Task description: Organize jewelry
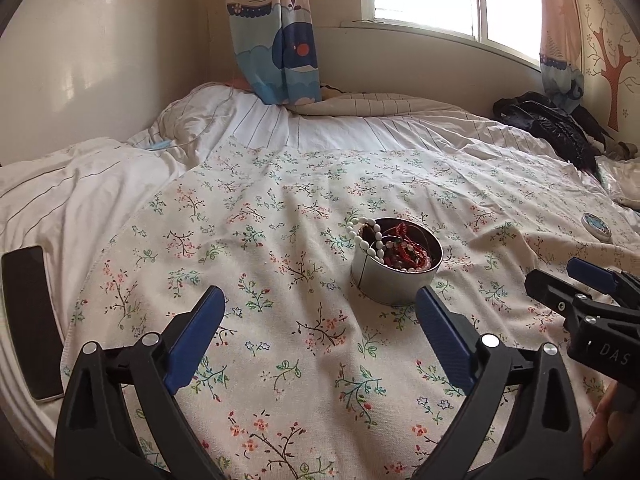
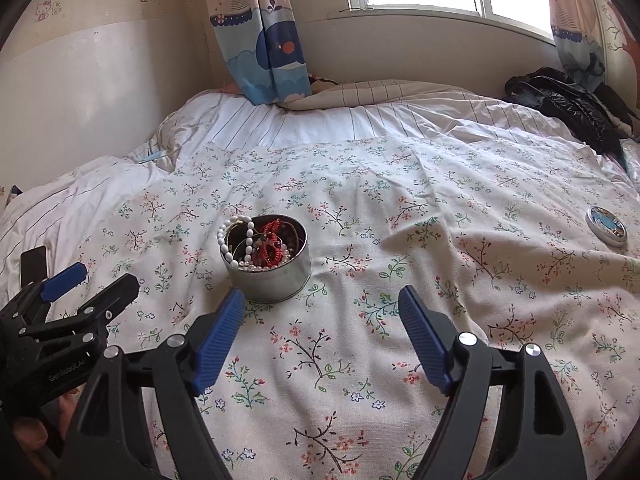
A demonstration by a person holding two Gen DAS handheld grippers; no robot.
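A round silver tin (image 1: 394,286) stands on the floral cloth (image 1: 280,240), filled with jewelry: a white bead bracelet (image 1: 370,236) draped over its rim and red beaded strings (image 1: 404,252) inside. The tin also shows in the right wrist view (image 2: 272,280). Its round lid (image 1: 597,227) lies apart at the right, also in the right wrist view (image 2: 606,226). My left gripper (image 1: 320,300) is open and empty, just short of the tin. My right gripper (image 2: 322,300) is open and empty, right of the tin. Each gripper shows in the other's view.
A black phone (image 1: 30,324) lies at the bed's left edge. A black jacket (image 1: 560,128) is bunched at the far right. A striped white duvet (image 1: 320,124) and curtains (image 1: 276,40) are behind the cloth.
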